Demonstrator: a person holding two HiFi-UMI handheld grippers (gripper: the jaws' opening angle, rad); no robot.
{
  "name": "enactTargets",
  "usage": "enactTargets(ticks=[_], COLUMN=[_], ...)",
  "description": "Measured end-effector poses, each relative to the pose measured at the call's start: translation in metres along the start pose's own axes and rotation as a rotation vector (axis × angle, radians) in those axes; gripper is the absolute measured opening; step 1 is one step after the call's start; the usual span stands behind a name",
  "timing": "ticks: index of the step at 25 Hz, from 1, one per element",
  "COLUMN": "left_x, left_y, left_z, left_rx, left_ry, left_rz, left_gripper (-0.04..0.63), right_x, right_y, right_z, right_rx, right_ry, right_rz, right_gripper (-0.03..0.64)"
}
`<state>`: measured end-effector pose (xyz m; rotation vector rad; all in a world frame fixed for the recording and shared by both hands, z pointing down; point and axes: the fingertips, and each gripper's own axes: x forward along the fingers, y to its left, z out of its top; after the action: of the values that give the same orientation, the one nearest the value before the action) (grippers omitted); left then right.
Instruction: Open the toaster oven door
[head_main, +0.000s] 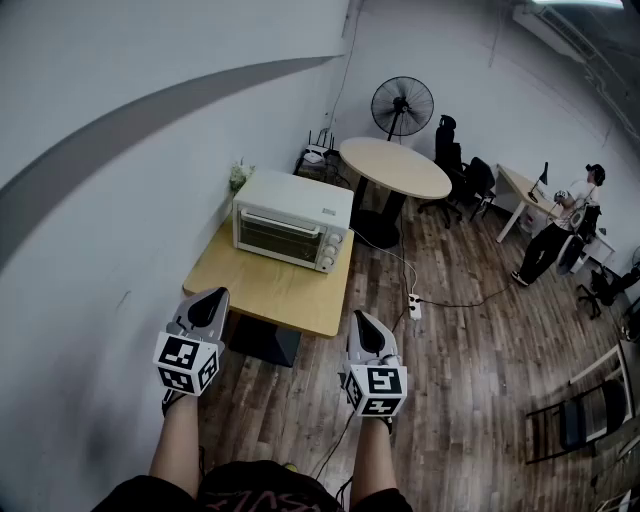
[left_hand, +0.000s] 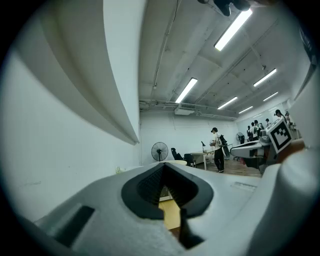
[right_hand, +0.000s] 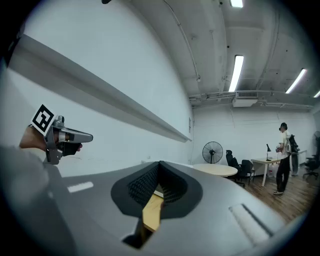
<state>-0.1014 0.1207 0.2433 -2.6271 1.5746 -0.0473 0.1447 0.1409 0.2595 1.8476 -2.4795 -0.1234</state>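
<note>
One round table (head_main: 395, 167) and one wooden table (head_main: 262, 290) by the wall. One oven (head_main: 292, 220) sat on the wooden table's far side, door (head_main: 275, 237) shut. One fan (head_main: 402, 105) behind. Two grippers, left gripper (head_main: 208, 303) and right gripper (head_main: 364, 325), hovered near the table's front edge, jaws together, empty.

Ceiling strip lights (left_hand: 231, 31) burn out to white glare and fill the room with even, cool brightness. Around the toaster oven (head_main: 292, 221) shadows are soft; the darkest lies under its worktop (head_main: 262, 290). The wall (head_main: 110, 230) left of the toaster oven bows from wide-angle distortion. Both gripper views are ringed in black, and their near foreground is soft.
</note>
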Motion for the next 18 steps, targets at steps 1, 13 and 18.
enactTargets(ticks=[1,13,18], left_x=[0.0,-0.001,0.0], left_y=[0.0,-0.003,-0.016], left_z=[0.0,-0.003,-0.007], left_rx=[0.002,-0.007,0.026], left_ry=[0.0,0.011,0.034], left_rz=[-0.001,-0.002,-0.038], left_gripper=[0.0,0.0,0.0], right_x=[0.0,-0.003,-0.007], right_y=[0.0,-0.004,-0.005], right_z=[0.0,-0.001,0.0], right_rx=[-0.001,0.023,0.064], right_ry=[-0.001,-0.011,-0.031], right_rz=[-0.002,-0.016,0.01], right_gripper=[0.009,0.009,0.011])
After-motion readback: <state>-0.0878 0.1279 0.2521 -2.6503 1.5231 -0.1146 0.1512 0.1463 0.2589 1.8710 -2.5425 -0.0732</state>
